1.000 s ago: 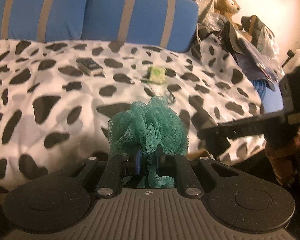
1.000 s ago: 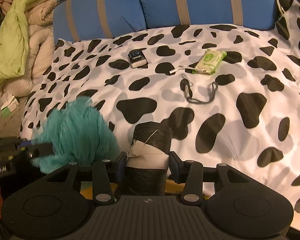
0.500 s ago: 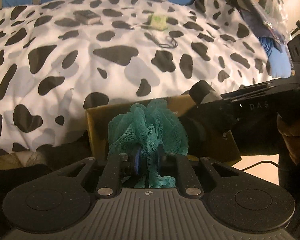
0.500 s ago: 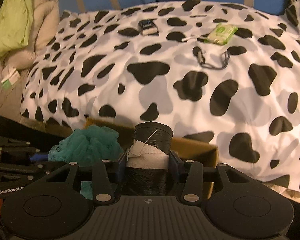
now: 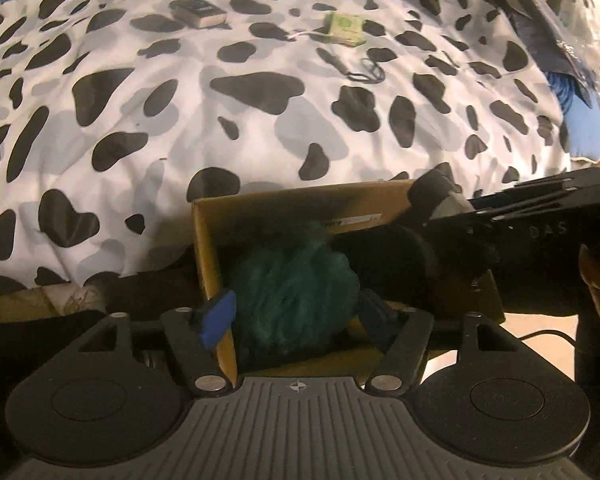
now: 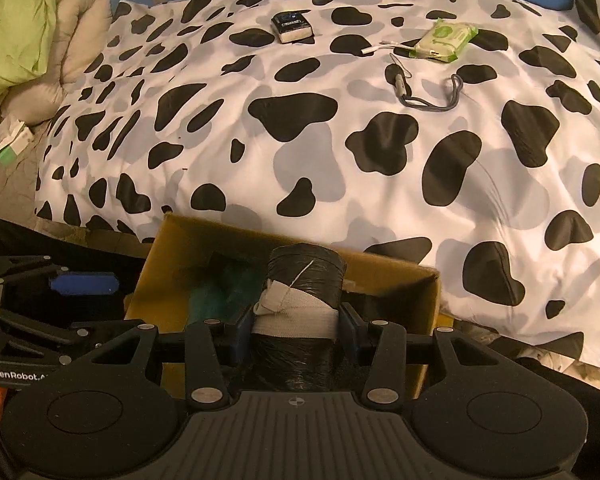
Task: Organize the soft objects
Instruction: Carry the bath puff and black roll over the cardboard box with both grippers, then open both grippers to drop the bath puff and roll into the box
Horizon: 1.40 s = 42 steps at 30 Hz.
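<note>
Our left claw (image 5: 296, 312) just let go, jaws spread; 1 green puff (image 5: 296, 280) sits loose in 1 box (image 5: 208, 248). Our right claw (image 6: 296, 330) squeezes 1 black roll (image 6: 306, 272) over it, w/ 1 spotted bed (image 6: 340, 140) behind.

Warm, yellowish indoor light, moderately dim. White cow-print duvet with black patches (image 5: 260, 120) brightest area, evenly lit, soft grey shadows in folds. Interior of brown cardboard box (image 5: 204, 248) falls in deep shadow. Teal mesh bath pouf (image 5: 296, 280) inside box dark and motion-blurred, texture lost. Black roll with white fabric band (image 6: 300, 300) sharp, dull sheen. Strong fisheye curvature; corners vignetted black. Foreground gripper bodies nearly black, little detail.
</note>
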Motion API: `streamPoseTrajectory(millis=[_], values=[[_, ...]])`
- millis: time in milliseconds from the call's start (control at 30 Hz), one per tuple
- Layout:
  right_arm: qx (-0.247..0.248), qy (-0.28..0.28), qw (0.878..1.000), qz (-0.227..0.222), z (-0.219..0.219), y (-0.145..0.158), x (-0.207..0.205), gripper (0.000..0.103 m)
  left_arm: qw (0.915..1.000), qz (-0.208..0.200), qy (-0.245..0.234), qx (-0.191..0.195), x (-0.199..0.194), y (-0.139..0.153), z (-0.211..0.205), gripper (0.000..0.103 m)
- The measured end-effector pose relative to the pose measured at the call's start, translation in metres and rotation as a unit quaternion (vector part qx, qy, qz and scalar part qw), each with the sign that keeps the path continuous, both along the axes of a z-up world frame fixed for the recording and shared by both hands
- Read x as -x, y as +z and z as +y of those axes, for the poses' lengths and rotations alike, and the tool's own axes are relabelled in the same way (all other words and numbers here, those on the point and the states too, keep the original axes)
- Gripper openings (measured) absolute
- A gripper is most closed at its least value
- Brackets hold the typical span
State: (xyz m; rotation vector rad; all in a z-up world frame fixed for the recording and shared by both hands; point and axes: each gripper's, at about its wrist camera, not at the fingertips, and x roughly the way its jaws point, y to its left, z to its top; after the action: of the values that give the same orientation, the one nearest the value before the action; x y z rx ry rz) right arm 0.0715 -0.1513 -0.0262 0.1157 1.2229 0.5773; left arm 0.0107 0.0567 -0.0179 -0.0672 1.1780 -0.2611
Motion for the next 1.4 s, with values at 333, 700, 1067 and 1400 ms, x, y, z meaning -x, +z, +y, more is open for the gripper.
streamPoseTrajectory(millis=[333,700,1067,1400], values=[[-0.005,0.008,1.0,0.001,0.003,0.0,0.001,0.048,1.0,0.001,-0.001,0.001,0.0,0.0,-0.001,0.067],[0.011,0.023,1.0,-0.009,0.01,0.001,0.002,0.1,1.0,0.004,0.006,-0.002,-0.001,0.0,-0.001,0.067],[0.022,-0.008,1.0,-0.011,0.0,0.0,-0.002,0.103,0.9999,-0.001,0.014,0.005,-0.004,0.002,0.001,0.067],[0.024,-0.039,0.999,-0.024,-0.01,0.003,-0.007,0.103,0.9996,-0.023,0.017,0.001,-0.006,0.008,-0.002,0.067]])
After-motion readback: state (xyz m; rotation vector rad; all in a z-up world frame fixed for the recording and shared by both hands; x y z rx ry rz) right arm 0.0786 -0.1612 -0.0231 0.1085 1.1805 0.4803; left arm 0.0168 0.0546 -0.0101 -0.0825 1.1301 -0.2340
